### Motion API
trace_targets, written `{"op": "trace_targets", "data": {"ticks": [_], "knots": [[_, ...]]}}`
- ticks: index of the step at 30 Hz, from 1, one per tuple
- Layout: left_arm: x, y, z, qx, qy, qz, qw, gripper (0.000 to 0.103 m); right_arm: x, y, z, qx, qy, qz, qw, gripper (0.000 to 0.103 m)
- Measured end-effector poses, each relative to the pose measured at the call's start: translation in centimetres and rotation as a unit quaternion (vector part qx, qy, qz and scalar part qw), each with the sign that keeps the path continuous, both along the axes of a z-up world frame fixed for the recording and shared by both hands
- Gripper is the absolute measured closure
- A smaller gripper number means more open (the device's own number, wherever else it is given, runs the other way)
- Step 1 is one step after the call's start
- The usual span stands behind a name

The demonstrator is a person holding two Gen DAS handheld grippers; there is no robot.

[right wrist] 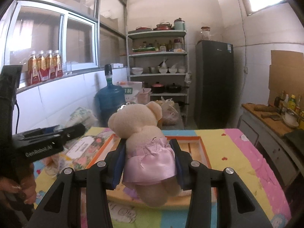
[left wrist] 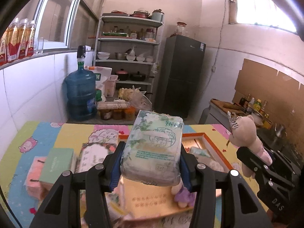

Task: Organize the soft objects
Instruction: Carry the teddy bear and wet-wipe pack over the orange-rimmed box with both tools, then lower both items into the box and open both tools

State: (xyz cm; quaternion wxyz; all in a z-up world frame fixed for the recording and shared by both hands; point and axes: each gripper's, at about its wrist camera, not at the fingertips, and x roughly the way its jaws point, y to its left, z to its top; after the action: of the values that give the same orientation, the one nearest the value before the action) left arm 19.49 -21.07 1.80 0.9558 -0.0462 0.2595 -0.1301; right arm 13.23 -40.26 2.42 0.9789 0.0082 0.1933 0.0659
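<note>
Above cartoon-mat counter (right wrist: 237, 148) we grip tissue pack (left wrist: 153, 148) in left tool (left wrist: 151, 163), teddy (right wrist: 146, 138) in right tool (right wrist: 148, 161); both soft, light, best held mid-body.

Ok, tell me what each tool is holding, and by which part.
Left tool: tissue pack, by its sides. Right tool: teddy bear, at its skirted waist.

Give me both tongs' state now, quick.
Left tongs: closed on the green floral plastic tissue pack.
Right tongs: closed on the beige plush bear in pink skirt.
</note>
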Motion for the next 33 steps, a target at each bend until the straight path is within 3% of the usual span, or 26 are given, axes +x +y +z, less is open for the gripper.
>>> {"op": "trace_targets", "data": {"ticks": [7,18,22,30,33], "knots": [[3.9,-2.7,-1.0,0.019,0.018,0.028,0.9992,0.052,5.5,-2.0,-0.1,0.018,0.018,0.006,1.0,0.057],[9.0,-4.4,-6.6,0.02,0.118,0.041,0.992,0.051,13.7,-3.8,-4.7,0.021,0.094,0.002,0.995,0.057],[9.6,-4.4,-7.9,0.022,0.132,0.042,0.9901,0.051,15.3,-4.4,-6.5,0.028,0.123,-0.002,0.992,0.057],[10.5,-4.8,-9.1,0.025,0.154,0.041,0.9869,0.051,16.0,-5.0,-7.4,0.034,0.137,-0.007,0.99,0.055],[10.8,-5.1,-9.4,0.021,0.168,0.026,0.9851,0.047,15.8,-5.0,-7.7,0.034,0.144,-0.015,0.989,0.05]]}}
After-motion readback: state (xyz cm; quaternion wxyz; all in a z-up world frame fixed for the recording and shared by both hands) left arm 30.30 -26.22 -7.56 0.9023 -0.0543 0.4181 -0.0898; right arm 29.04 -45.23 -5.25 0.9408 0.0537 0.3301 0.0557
